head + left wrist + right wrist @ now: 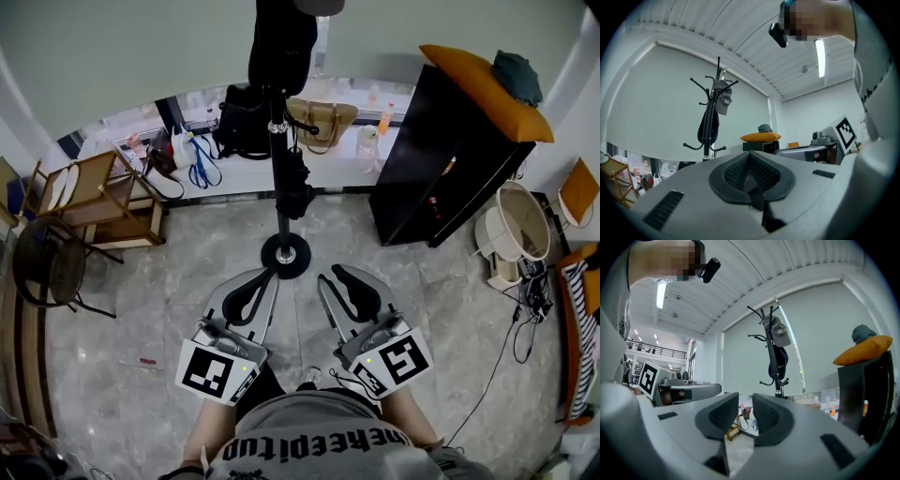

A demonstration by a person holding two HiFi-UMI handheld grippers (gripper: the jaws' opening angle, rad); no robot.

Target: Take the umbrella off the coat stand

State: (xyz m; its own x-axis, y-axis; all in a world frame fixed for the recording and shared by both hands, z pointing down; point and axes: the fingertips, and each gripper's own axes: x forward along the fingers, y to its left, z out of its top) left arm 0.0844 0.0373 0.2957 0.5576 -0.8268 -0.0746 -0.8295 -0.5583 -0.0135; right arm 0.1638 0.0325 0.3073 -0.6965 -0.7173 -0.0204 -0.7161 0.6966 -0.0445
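Note:
The black coat stand (278, 159) rises from a round base (285, 254) on the tiled floor, straight ahead of both grippers. A dark folded umbrella (708, 127) hangs along its pole below a grey cap (723, 100); the umbrella (779, 360) and the cap (780, 331) also show in the right gripper view. From above, the umbrella (280, 45) is a dark mass at the stand's top. My left gripper (269, 275) is shut, its pads (751, 172) meeting. My right gripper (327, 275) is open with a narrow gap and nothing between its fingers. Both point level at the stand, well short of it.
A black cabinet (450, 159) with an orange cushion (483, 86) stands to the right of the stand. A wooden rack (105, 199) and a dark chair (47, 262) are on the left. Bags (322, 122) line the far wall. A white bin (520, 221) and cables (525, 319) lie far right.

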